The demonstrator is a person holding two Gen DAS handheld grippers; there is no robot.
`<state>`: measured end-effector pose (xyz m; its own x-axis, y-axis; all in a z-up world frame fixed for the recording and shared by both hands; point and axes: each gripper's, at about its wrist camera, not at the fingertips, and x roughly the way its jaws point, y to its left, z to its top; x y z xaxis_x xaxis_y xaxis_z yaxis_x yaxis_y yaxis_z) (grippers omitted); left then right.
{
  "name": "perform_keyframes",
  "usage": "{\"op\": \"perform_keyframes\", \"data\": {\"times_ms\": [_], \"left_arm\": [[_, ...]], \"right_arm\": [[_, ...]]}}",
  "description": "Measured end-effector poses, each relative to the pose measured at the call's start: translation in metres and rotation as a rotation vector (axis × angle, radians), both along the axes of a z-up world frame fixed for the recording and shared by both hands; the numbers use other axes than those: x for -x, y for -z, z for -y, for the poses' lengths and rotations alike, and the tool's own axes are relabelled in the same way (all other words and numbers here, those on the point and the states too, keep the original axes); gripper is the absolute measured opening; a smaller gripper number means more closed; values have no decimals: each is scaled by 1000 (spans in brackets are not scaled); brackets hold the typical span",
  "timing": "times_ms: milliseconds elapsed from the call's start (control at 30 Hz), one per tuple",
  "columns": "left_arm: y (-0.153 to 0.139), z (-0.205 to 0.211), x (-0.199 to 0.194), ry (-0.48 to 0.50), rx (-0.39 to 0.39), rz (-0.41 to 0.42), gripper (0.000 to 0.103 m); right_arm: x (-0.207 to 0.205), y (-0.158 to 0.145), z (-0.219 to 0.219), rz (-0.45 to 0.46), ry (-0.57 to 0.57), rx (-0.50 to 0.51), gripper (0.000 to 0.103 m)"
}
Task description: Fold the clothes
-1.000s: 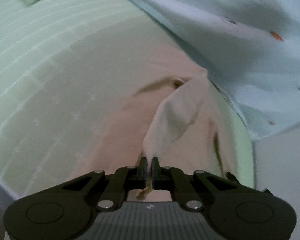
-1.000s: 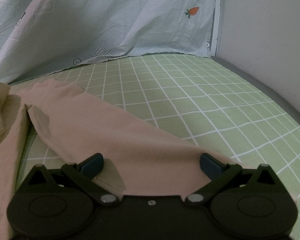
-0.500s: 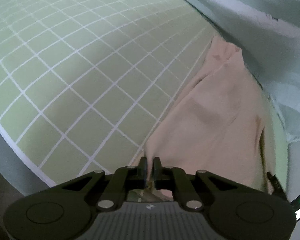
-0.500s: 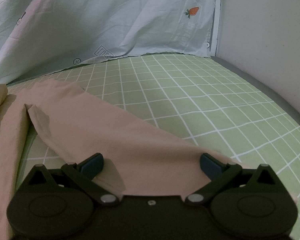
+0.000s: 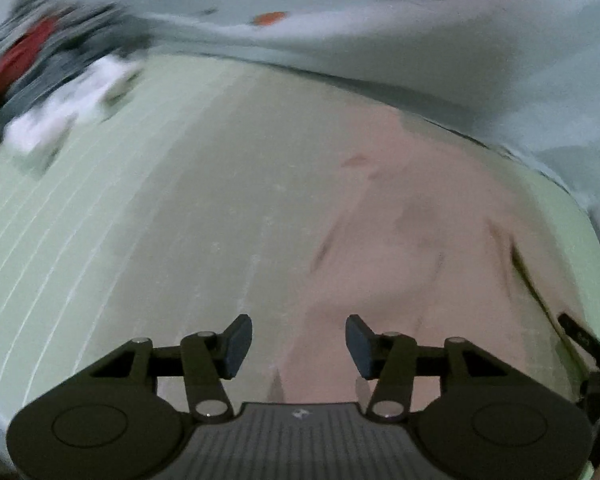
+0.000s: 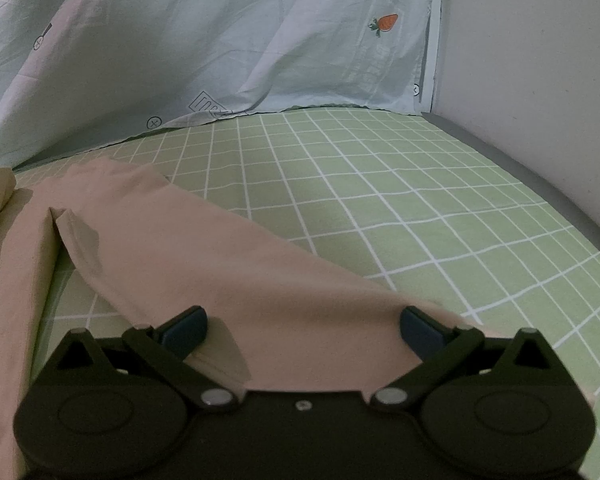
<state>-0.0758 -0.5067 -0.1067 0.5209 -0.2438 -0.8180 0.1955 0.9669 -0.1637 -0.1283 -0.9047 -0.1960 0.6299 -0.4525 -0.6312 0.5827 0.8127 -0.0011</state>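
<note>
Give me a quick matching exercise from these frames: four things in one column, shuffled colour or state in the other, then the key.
Column 1
1. left gripper
2. garment
3. bedsheet
4. hanging cloth

Column 2
A. green with a white grid
B. pale blue with a carrot print
C. jaws opening, nothing between the pads
D. beige-pink, lying on the bed

Pairs: 1-C, 2-D, 3-A, 4-B
</note>
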Motion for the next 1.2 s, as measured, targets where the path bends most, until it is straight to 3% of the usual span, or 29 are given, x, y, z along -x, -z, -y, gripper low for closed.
{"op": "perform_keyframes", "data": {"times_ms": [267, 533, 867, 1067, 1200], "left_arm": [[8, 78, -71, 242, -3, 33, 33], [34, 130, -158, 294, -46, 42, 32], [65, 153, -218, 310, -24, 59, 33], [79, 170, -214, 327, -68, 121, 36], [70, 166, -212, 297, -30, 99, 56]], "right_arm": [[0, 0, 0, 0, 0, 0, 103], [0, 1, 0, -4, 5, 4, 103], [-1, 1, -2, -3, 1, 9, 103], [-1, 1, -1, -2, -2, 10, 103], [-1, 1, 0, -2, -4, 11, 103]]}}
